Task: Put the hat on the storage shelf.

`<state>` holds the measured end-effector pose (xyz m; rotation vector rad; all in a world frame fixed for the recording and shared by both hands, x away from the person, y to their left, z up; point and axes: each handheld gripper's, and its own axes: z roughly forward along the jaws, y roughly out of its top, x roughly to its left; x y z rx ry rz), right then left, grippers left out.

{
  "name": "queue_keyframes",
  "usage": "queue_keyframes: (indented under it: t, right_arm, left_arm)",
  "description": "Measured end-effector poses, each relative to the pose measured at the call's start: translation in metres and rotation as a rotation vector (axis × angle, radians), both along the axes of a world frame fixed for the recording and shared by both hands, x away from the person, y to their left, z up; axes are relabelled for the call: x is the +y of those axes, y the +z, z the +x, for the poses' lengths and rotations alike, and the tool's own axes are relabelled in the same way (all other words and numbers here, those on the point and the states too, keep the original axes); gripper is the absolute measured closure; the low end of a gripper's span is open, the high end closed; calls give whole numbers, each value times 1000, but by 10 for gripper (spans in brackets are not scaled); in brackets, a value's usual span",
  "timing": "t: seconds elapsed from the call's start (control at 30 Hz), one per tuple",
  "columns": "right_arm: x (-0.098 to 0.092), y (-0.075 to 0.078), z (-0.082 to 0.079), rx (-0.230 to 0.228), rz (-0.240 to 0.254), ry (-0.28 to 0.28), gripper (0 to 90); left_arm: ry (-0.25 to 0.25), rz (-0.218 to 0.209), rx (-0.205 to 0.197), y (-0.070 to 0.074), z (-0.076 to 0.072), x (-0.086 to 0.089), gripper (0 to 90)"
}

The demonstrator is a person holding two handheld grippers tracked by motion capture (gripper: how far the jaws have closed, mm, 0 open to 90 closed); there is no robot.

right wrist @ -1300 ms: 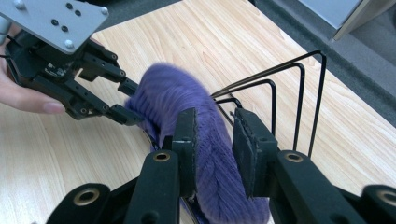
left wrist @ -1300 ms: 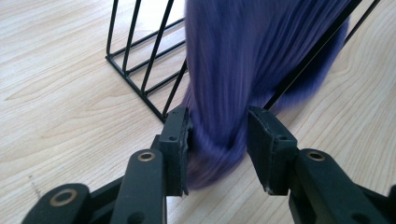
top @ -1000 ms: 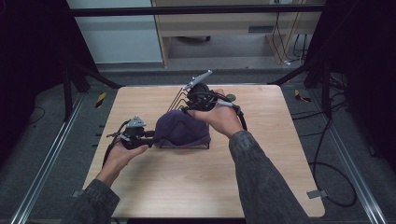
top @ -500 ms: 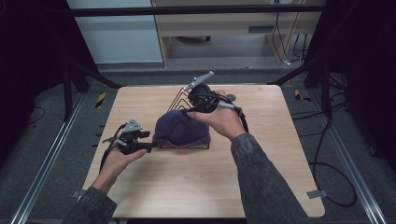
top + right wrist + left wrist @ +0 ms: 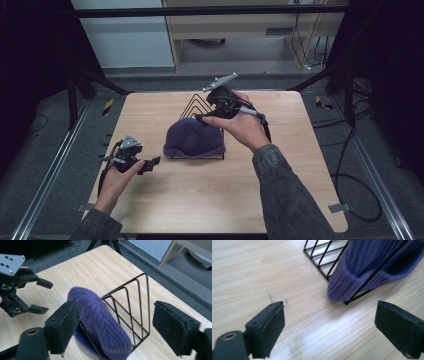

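Two grippers hang over the wooden table (image 5: 280,200), and we find both of them released, with nothing between the jaws. Our left gripper (image 5: 152,164) sits low near the table's left side, just beside the purple knit beanie (image 5: 194,139) but apart from it; its jaws have just been opening, and in the left gripper view they stand wide over bare wood, the beanie's ribbed brim (image 5: 352,282) ahead of them. Our right gripper (image 5: 202,117) hovers above the back of the beanie, its jaws likewise just opened and clear of the wool. In the right gripper view we look down between the two black pads at the beanie (image 5: 100,320), which is draped over the black wire rack (image 5: 132,307). The rack stands near the middle of the table, its thin bars rising behind the hat, and one bar runs across the brim in the left gripper view.
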<state>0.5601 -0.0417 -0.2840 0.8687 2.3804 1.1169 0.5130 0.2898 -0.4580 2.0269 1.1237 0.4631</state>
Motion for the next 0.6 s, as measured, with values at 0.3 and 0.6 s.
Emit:
queue_keyframes:
  t: [0.3,0.6]
  right_arm:
    - [-22,5,-8,-20,46,-54,99]
    - [-57,0,-20,-27,69,-92,69]
  left_arm:
    - [33,16,25,-11,-2,13,60]
    - [52,37,32,-16,-2,16,63]
